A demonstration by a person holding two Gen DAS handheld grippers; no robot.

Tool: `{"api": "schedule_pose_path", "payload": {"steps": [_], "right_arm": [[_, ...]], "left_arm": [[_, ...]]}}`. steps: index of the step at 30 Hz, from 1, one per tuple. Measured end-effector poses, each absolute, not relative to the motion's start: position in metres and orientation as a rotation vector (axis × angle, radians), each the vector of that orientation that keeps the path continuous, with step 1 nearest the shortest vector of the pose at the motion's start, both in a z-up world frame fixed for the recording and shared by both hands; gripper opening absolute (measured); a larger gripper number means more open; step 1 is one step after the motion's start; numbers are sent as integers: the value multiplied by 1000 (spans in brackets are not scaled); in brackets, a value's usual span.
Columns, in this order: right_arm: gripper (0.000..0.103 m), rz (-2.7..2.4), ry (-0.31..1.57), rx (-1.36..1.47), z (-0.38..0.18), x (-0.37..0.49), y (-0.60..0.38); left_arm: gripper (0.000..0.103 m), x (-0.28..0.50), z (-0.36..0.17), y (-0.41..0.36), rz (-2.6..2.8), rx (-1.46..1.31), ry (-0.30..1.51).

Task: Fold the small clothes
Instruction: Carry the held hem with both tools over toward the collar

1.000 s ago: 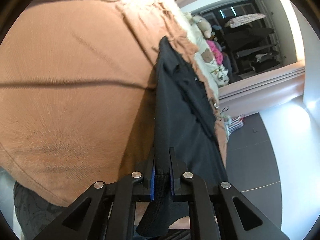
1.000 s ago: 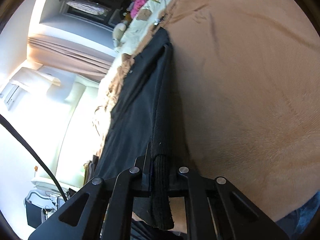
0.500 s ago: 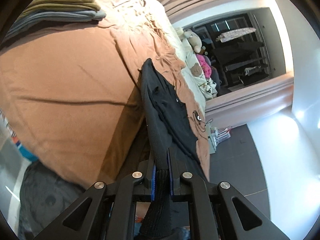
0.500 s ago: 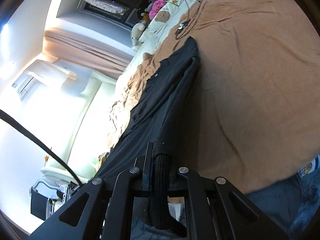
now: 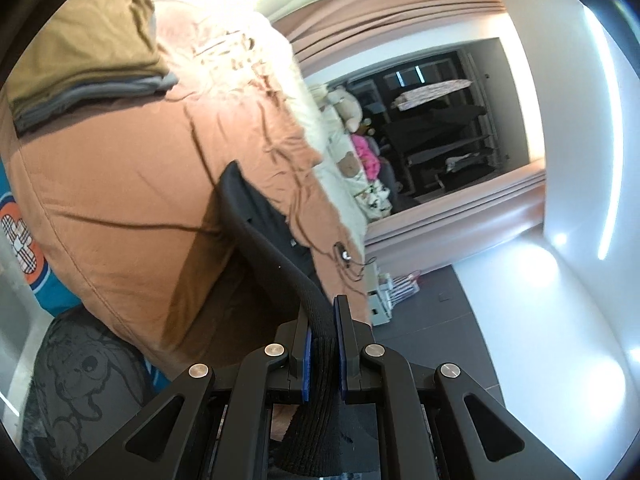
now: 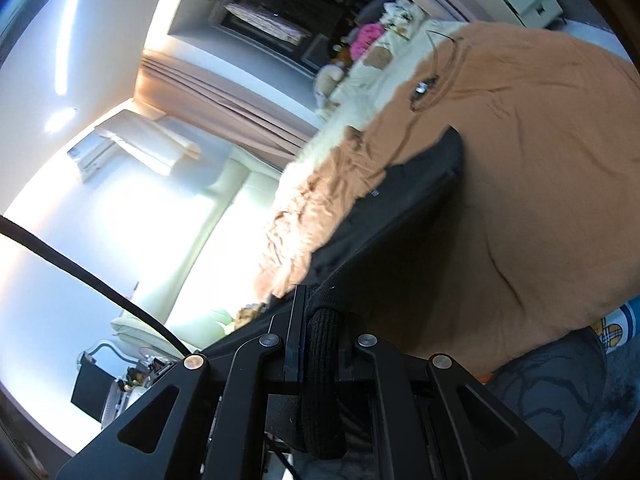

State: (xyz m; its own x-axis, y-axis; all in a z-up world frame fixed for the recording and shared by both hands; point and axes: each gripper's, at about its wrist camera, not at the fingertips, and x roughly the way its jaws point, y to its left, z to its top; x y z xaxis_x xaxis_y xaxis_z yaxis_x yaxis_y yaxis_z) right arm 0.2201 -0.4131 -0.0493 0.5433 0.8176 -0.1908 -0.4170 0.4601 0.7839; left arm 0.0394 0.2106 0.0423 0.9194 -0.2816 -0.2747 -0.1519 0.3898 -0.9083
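Two tools are engaged, each pinched tight on the ribbed hem of one black garment (image 5: pixel 256 216). Left tool (image 5: pixel 322 346) grips one end of the band; right tool (image 6: pixel 320 330) grips the other. The cloth hangs from both grips and trails onto the brown blanket (image 5: pixel 120 184) of the bed, its far end lying on the cover. Judged light, limp and unbreakable; it sags between holds and will not keep a crease unaided. The thick rib offers the firmest purchase, thinner fabric may slip. A folded stack (image 5: pixel 84 64) sits further back, apart.
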Motion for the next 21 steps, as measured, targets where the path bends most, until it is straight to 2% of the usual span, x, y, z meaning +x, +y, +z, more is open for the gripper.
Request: {"api": "schedule_pose_path", "payload": {"steps": [15,21], "right_arm": [[5,866,478,733,-50,197,-416],[5,861,471,738,-61,215,-415]], "left_arm": [[10,2,92,212,-127,-1153,303],[10,19,87,212,-113,-1158,312]]}}
